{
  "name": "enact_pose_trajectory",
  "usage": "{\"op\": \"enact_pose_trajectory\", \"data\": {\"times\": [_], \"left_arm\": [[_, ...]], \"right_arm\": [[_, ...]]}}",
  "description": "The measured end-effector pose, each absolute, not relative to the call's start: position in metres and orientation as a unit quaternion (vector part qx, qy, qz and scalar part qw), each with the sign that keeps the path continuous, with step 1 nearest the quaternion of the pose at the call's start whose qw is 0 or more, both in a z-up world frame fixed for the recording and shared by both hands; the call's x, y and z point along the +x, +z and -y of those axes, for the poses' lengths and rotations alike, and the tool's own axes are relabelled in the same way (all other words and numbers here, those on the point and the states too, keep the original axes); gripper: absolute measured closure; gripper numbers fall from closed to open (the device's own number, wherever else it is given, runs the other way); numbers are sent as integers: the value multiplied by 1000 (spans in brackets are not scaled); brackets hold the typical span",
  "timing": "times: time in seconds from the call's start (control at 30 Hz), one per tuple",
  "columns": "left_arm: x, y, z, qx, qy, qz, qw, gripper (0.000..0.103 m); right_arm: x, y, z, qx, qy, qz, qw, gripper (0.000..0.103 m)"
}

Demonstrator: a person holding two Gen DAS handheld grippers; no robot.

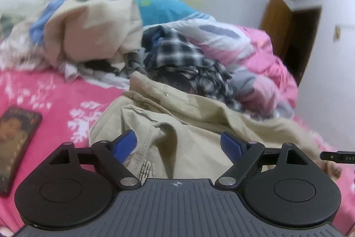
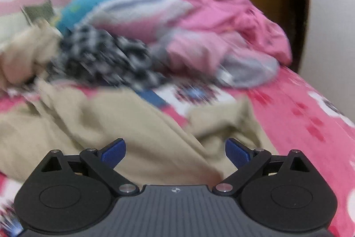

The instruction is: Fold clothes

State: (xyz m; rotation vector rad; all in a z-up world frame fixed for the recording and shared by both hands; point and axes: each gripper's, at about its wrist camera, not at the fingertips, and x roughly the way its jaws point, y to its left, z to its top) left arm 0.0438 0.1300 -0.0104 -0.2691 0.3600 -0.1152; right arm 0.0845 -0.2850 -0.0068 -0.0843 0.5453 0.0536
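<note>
Khaki garment [image 1: 188, 126] under both claws | left gripper [image 1: 178, 146] apart, empty | right gripper [image 2: 175, 151] apart, empty | advice: pinch matching edges, pull flat before folding.

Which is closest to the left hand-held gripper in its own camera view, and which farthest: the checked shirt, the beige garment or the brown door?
1. Beige garment: directly under the open left hand-held gripper.
2. Checked shirt: behind it, mid-pile.
3. Brown door: far right, at the wall.
</note>
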Motion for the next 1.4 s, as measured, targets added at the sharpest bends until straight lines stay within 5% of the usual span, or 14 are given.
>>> {"op": "enact_pose_trajectory", "data": {"times": [0.3, 0.4, 0.47, 0.5, 0.53, 0.63, 1.0, 1.4], "left_arm": [[33, 8, -120, -75, -22, -137, 987, 19], [34, 10, -117, -73, -20, -139, 987, 19], [37, 7, -113, -76, -28, -150, 985, 19], [38, 5, -111, -78, -35, -155, 984, 19], [39, 3, -107, -77, -44, -160, 983, 19], [41, -6, -95, -71, -66, -172, 980, 19], [51, -27, -83, -75, -84, -198, 974, 19], [63, -46, -92, -97, -82, -233, 964, 19]], "right_arm": [[73, -47, 269, -187, 85, -248, 947, 12], [89, -58, 267, -213, 64, -264, 939, 30], [98, -62, 277, -203, 35, -282, 937, 63], [100, -62, 283, -193, 26, -287, 938, 67], [99, -58, 288, -177, 18, -287, 941, 86], [90, -43, 299, -154, -16, -264, 952, 98], [85, 97, 292, -161, -72, -52, 983, 103], [159, 199, 262, -208, -57, 68, 974, 103]]}}
